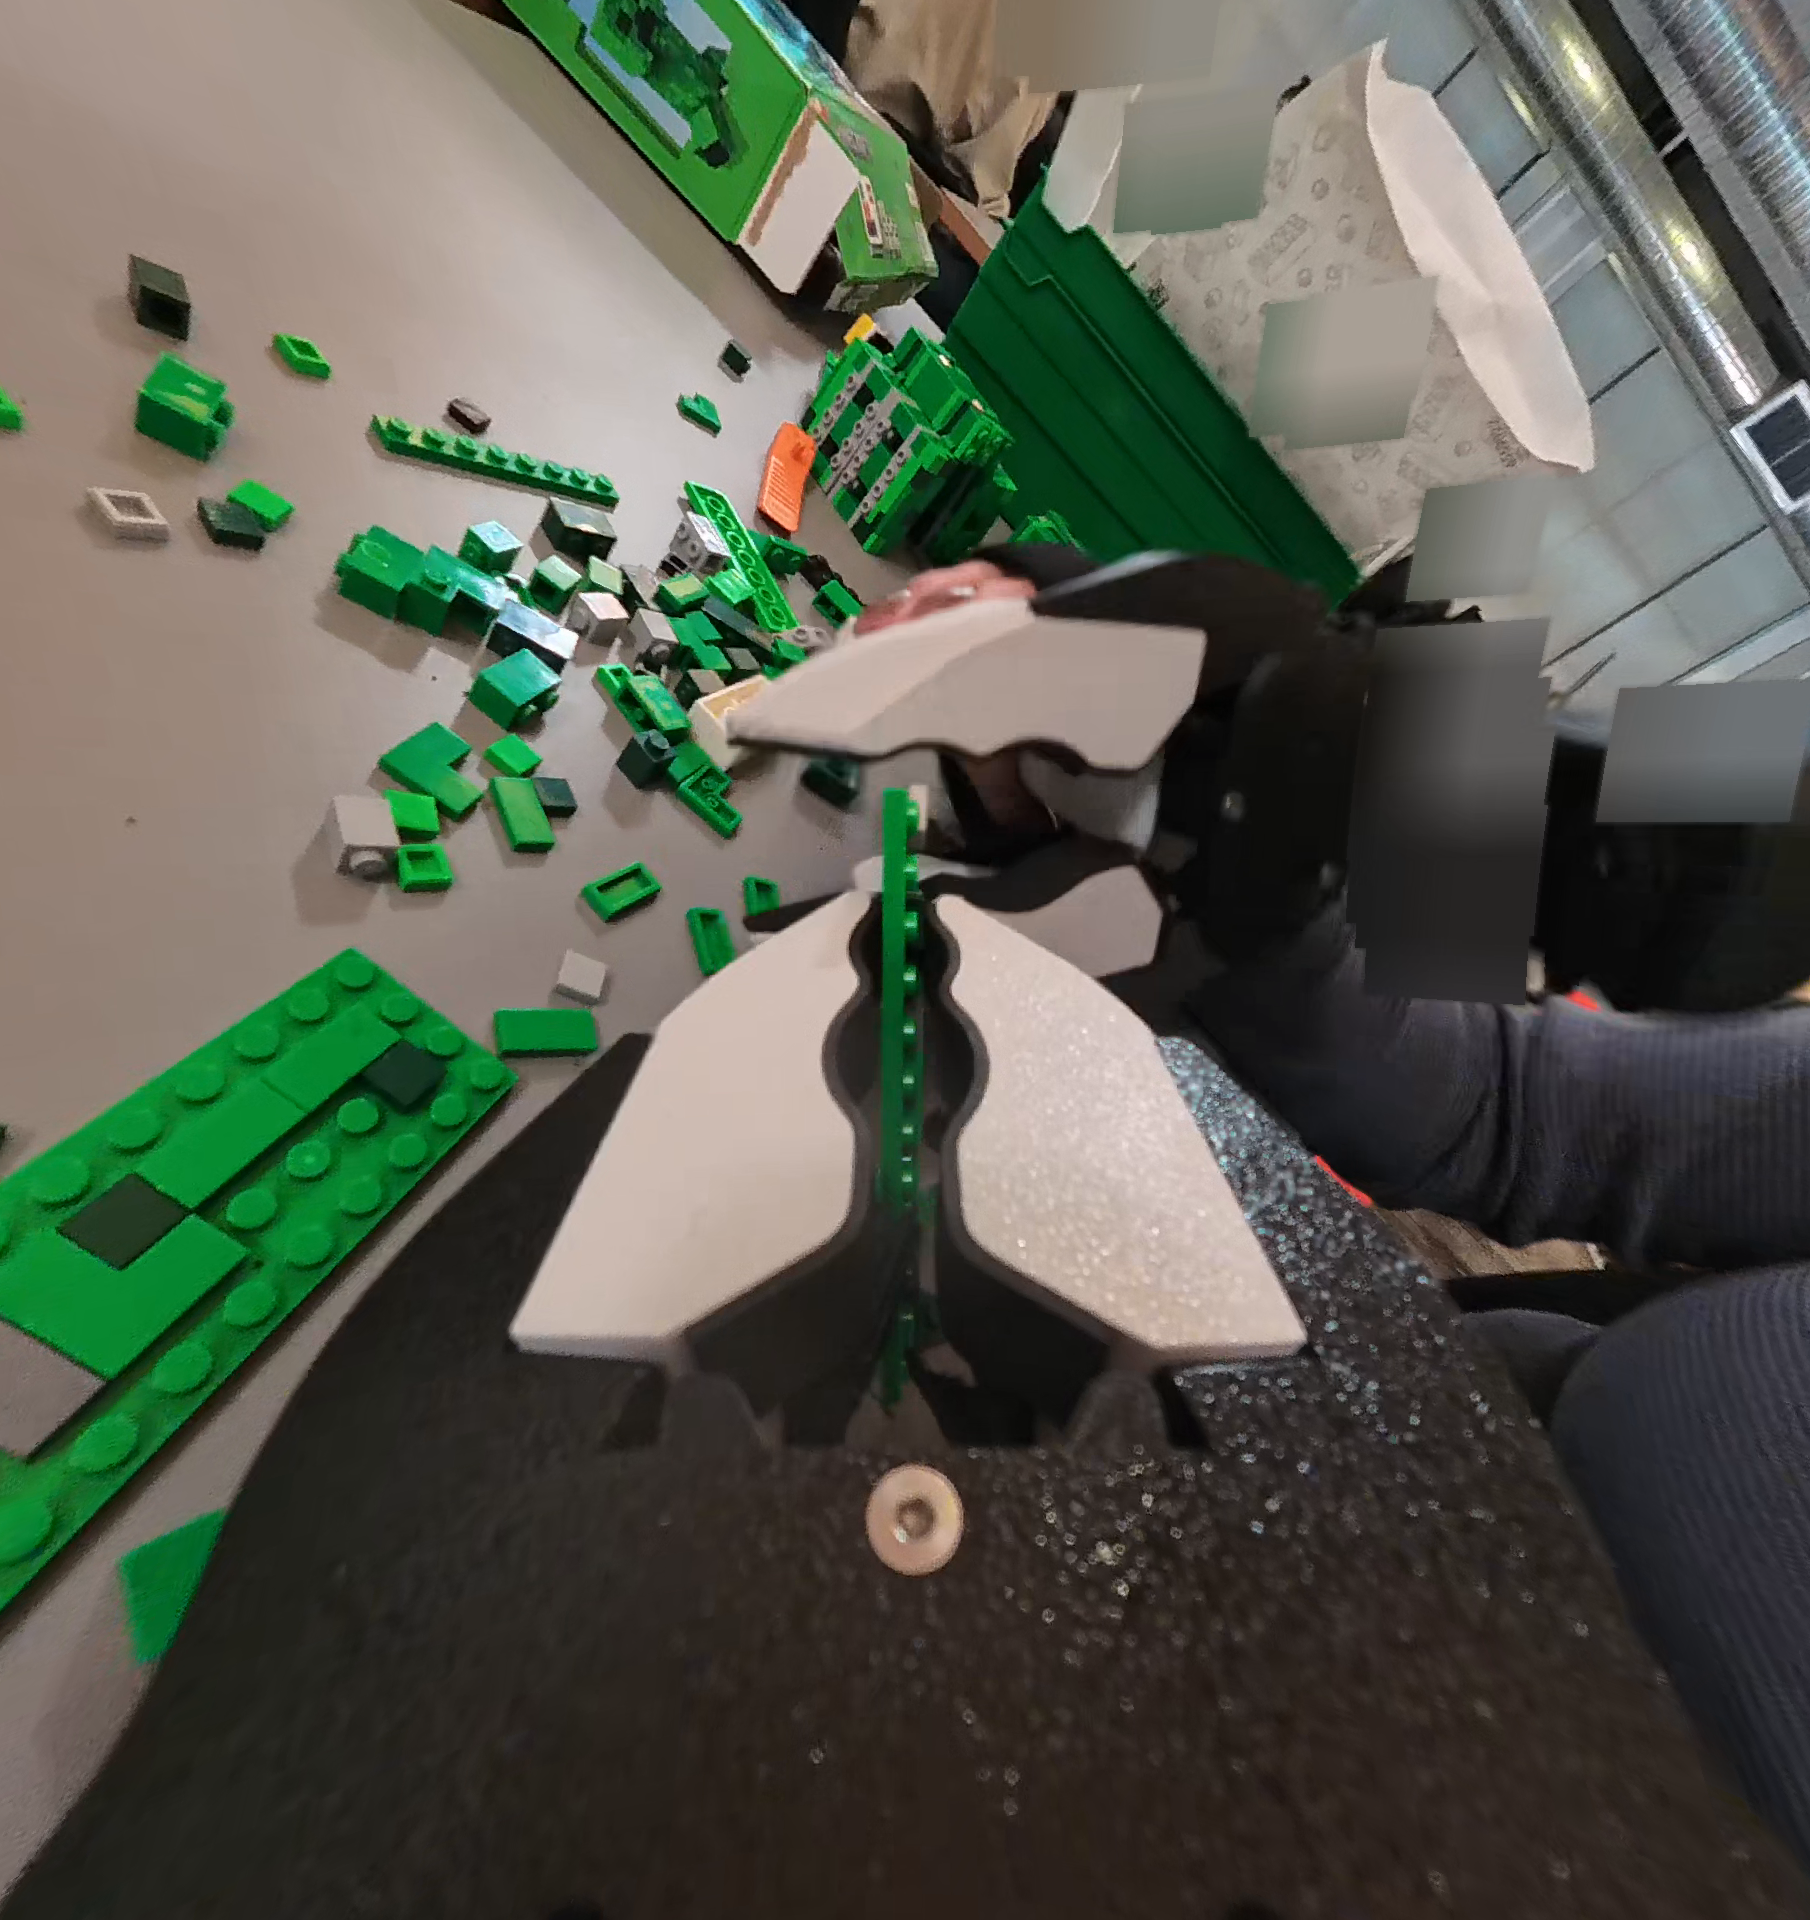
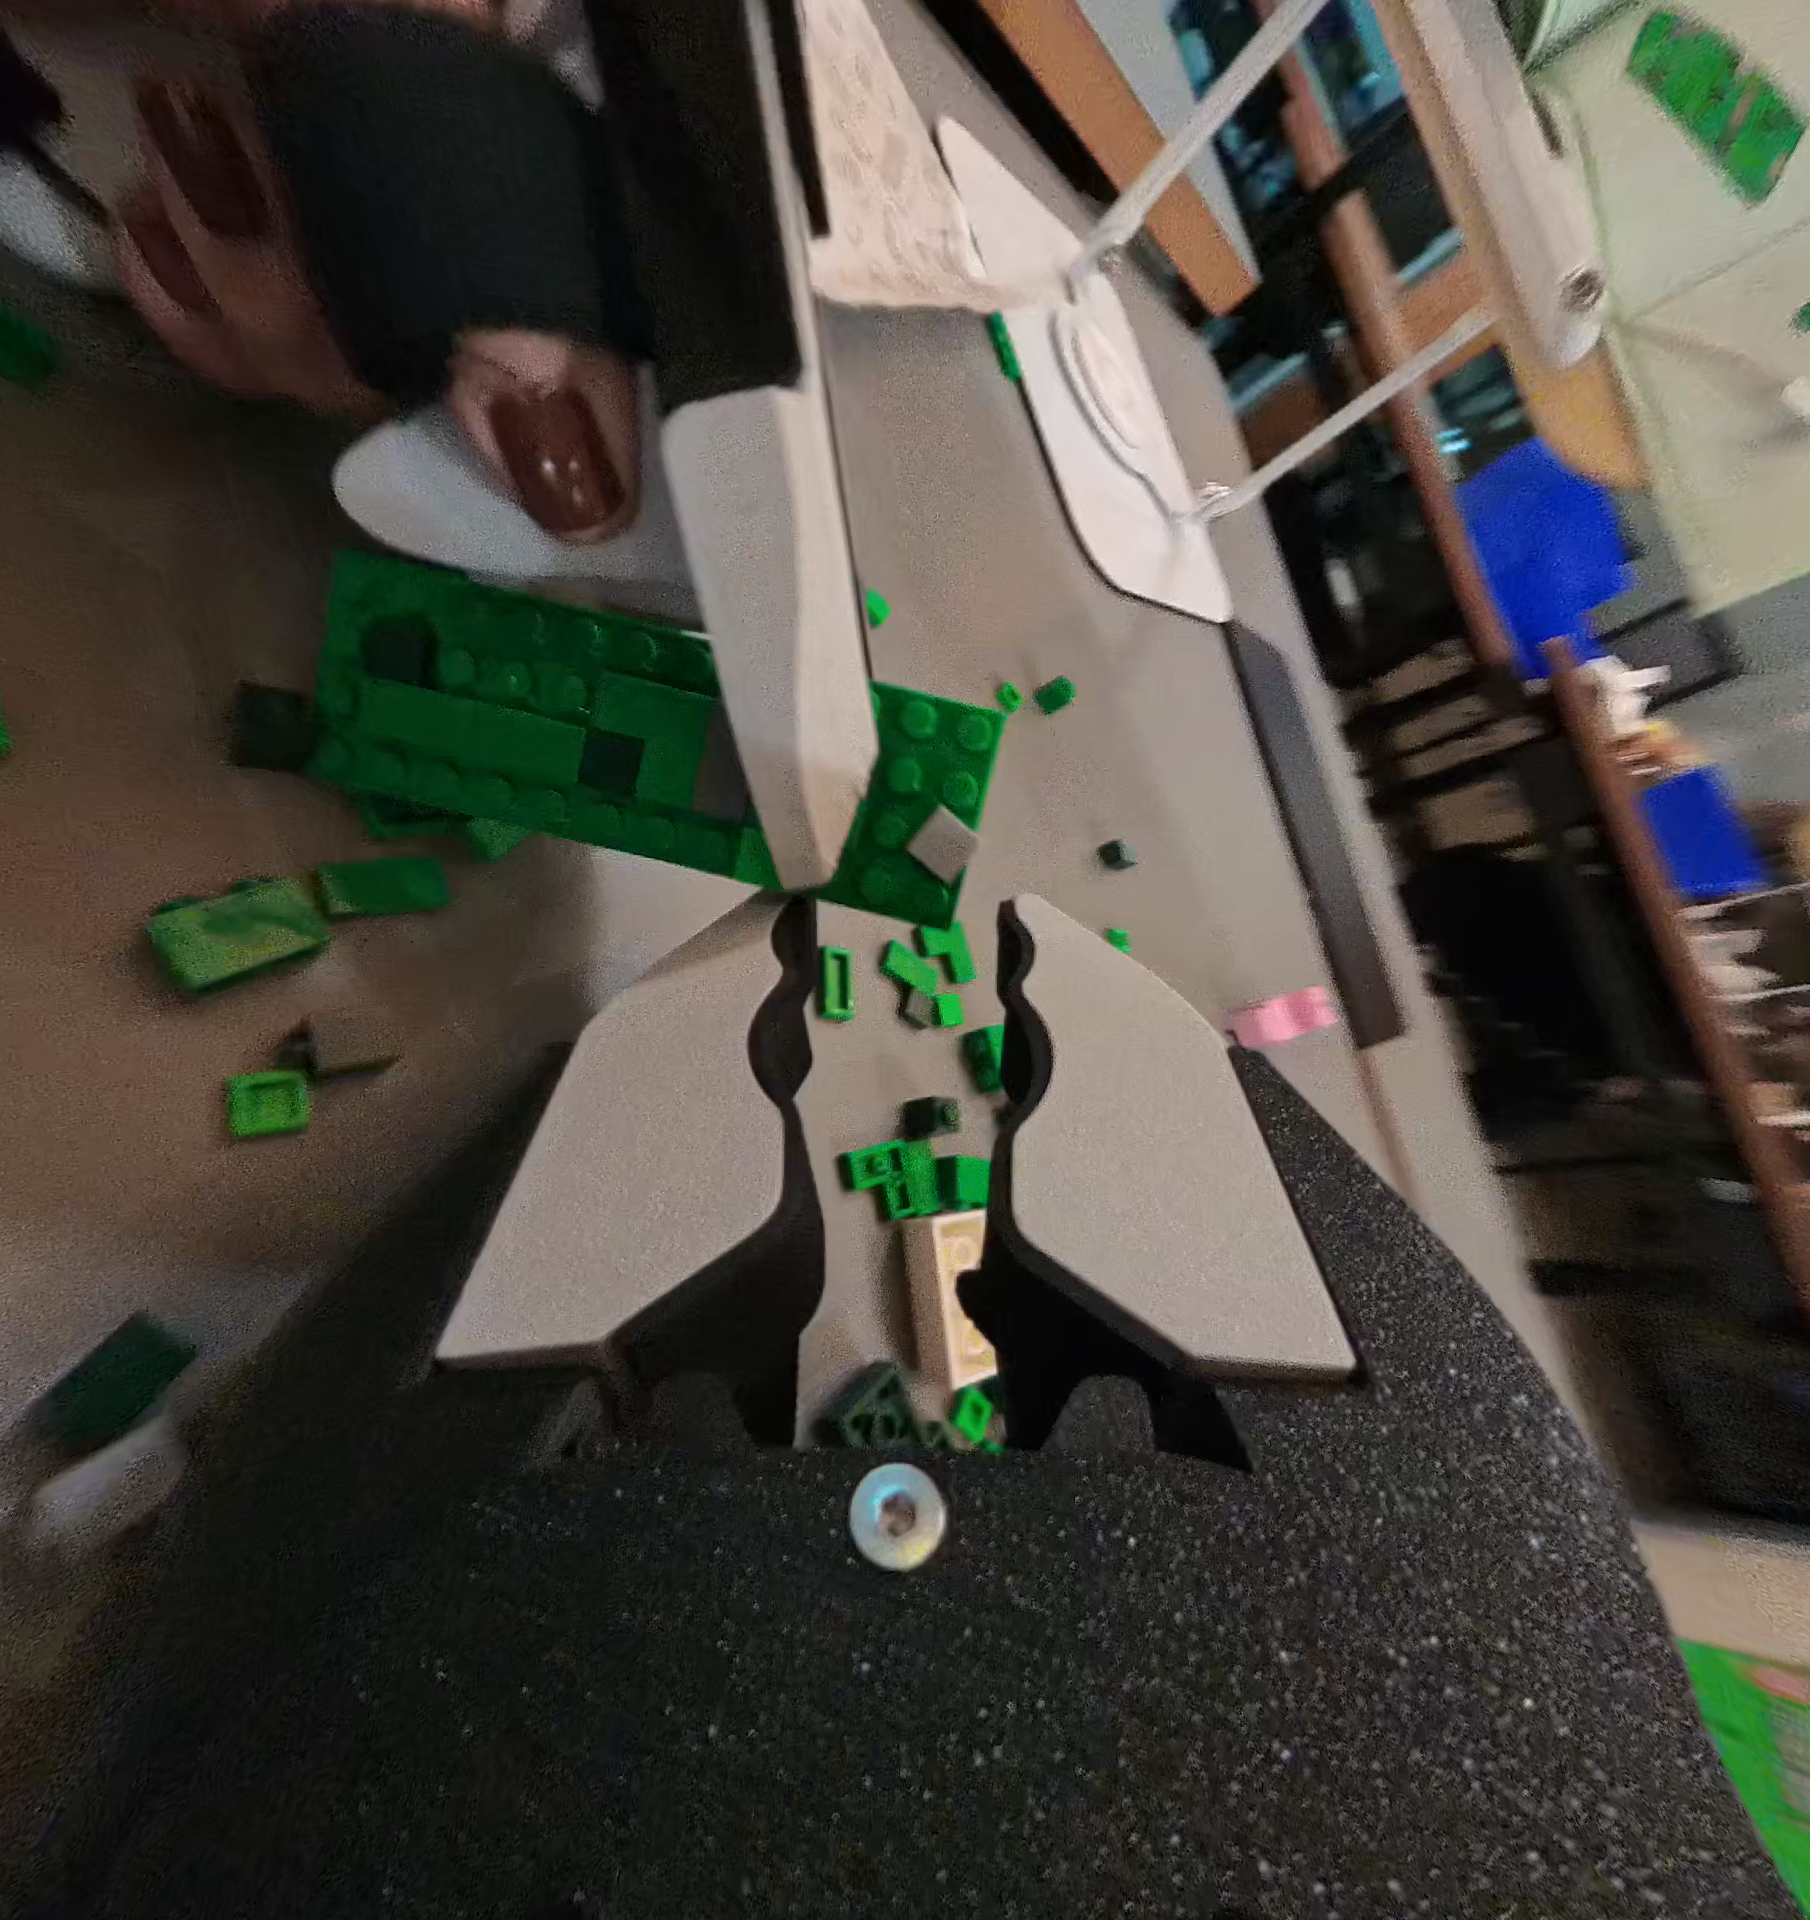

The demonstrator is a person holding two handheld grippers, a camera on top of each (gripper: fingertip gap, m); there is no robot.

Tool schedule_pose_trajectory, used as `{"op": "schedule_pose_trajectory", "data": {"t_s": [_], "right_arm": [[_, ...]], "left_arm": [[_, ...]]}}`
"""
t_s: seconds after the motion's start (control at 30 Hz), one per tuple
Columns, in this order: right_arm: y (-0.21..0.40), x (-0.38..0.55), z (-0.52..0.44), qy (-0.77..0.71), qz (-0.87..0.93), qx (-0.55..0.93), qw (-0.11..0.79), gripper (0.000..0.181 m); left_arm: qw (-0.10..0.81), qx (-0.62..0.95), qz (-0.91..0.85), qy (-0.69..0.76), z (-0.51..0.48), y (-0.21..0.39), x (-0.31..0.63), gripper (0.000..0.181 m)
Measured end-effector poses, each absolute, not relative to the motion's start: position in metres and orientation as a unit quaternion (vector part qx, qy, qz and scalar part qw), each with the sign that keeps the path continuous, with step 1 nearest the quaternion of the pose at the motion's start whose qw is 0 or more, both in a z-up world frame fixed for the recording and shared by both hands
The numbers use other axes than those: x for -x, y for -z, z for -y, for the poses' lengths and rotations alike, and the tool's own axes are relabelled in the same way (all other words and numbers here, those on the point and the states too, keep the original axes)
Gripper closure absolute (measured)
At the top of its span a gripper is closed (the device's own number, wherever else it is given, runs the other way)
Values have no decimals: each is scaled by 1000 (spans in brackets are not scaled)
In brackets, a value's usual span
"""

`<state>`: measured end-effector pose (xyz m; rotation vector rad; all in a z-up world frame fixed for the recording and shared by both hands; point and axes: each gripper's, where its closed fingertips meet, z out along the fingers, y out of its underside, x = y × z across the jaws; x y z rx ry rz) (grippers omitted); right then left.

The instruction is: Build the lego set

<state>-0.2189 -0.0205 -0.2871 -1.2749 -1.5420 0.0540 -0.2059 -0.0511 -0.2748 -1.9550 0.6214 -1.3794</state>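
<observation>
Left wrist view: a thin green plate [image 1: 899, 1039] is pinched edge-on in the closed left gripper [image 1: 906, 925] at frame centre. The right gripper [image 2: 906, 935] is spread, empty, above loose bricks [image 2: 911, 1174] on the counter [image 2: 1046, 810]. Twisting could make the plate slip.

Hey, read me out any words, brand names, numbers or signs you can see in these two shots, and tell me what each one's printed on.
Nothing can be quoted; each item below is unreadable.
green set box: side-panel print, too small and tilted to read.
white paper bag: faint repeated pattern print, not legible.
label on the metal duct: too small to read.
Right wrist view: motion-blurred, no text can be made out.
</observation>
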Motion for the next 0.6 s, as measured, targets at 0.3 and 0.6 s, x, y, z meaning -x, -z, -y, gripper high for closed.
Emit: {"op": "schedule_pose_trajectory", "data": {"t_s": [0.3,0.6], "right_arm": [[289,211,44,-258,599,608,453,158],[269,205,51,-365,561,592,448,164]], "left_arm": [[310,755,-253,519,54,280,202,176],[301,747,-279,524,61,280,199,176]]}}
